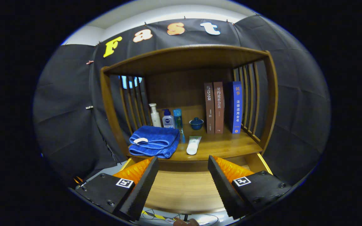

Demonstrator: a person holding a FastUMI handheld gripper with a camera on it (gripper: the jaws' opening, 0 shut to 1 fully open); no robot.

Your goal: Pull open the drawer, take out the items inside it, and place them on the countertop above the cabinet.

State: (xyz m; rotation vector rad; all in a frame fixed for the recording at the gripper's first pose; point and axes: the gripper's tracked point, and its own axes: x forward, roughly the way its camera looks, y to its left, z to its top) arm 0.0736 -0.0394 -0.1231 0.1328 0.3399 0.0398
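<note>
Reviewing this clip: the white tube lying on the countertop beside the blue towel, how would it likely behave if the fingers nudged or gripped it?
The white tube lies flat, so it would probably slide or roll sideways rather than tip. It looks like soft plastic, likely light and squashy in a grip. The gripper is open, nothing between its fingers, short of the tube.

A folded blue towel [154, 145] lies at the wooden countertop's [225, 146] front left corner, a white tube [193, 145] beside it, three upright books [223, 107] behind right.
</note>
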